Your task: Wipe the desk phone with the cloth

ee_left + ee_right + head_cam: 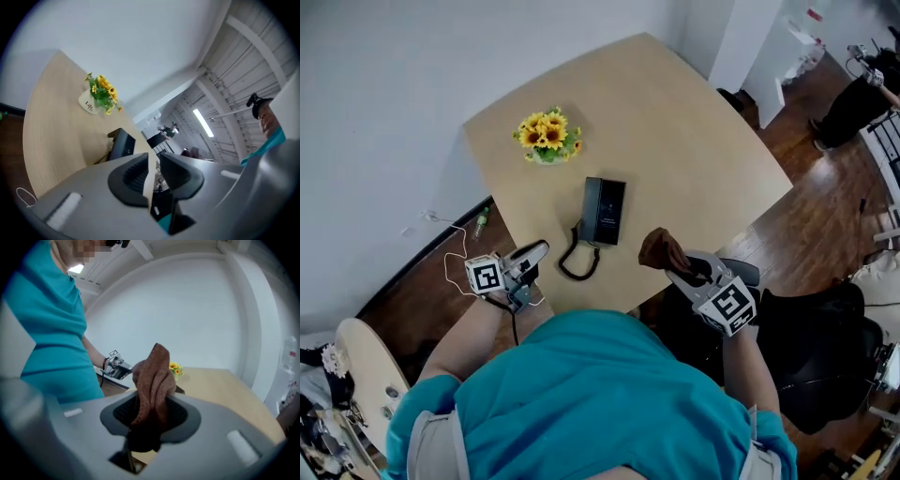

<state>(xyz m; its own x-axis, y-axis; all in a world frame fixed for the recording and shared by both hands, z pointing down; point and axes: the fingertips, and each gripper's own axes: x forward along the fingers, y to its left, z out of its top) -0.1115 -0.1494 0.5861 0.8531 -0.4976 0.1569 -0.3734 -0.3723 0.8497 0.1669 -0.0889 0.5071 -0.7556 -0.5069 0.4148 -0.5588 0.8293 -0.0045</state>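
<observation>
The black desk phone (pixel 604 210) lies on the light wooden table (pixel 694 141), its coiled cord (pixel 578 261) looping toward the near edge. My right gripper (pixel 675 267) is shut on a brown cloth (pixel 661 248), held just right of the phone near the table's front edge. In the right gripper view the cloth (pixel 153 376) stands bunched up out of the jaws of the right gripper (pixel 151 416). My left gripper (pixel 539 251) hovers left of the cord; its jaws stand a narrow gap apart with nothing between them. The left gripper (pixel 153 171) points toward the phone (pixel 123 144).
A pot of yellow sunflowers (pixel 548 134) stands behind the phone. A white cable (pixel 455 262) and a green bottle (pixel 480 223) lie on the floor at the left. A black bag (pixel 816 347) sits at the right. A person (pixel 862 94) stands far back right.
</observation>
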